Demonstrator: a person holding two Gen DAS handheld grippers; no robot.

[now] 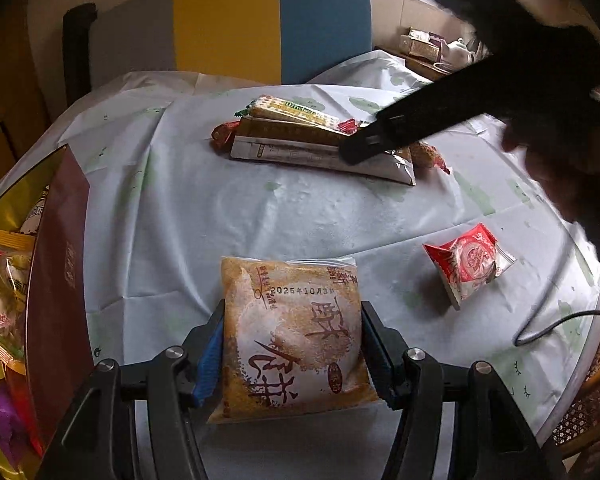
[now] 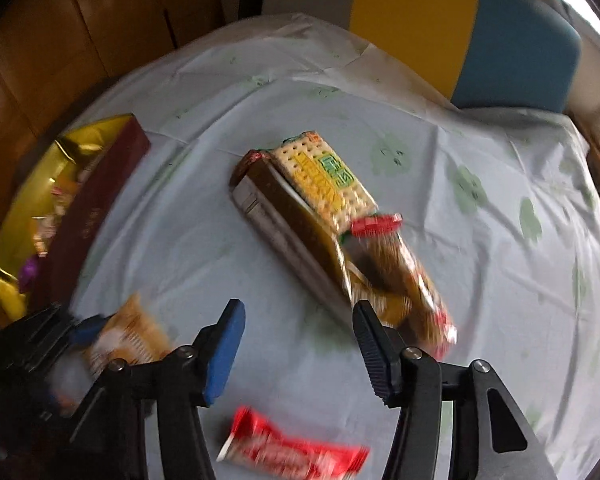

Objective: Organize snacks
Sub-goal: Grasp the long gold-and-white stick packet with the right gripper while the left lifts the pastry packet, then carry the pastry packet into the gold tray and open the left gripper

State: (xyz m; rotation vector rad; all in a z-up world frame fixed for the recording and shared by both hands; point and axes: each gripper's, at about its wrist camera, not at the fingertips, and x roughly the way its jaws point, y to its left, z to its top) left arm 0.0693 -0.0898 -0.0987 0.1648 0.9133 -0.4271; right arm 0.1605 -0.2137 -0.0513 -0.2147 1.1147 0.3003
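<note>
Where dated "2025", pastry packet (image 1: 292,340) fills left tool (image 1: 292,344).

The tabletop (image 1: 260,208) wears a pale blue-white cloth with faint green leafy prints. The pastry packet (image 1: 292,340) is golden-tan with brown characters and a whitish centre. The small snack packet (image 1: 470,264) is red and white with clear edges. The cracker pack (image 2: 324,184) shows cream biscuits under yellow and green lettering. The gift box (image 1: 56,280) is maroon outside, gold-lined. The chair (image 1: 228,24) has grey, yellow and blue panels.
</note>
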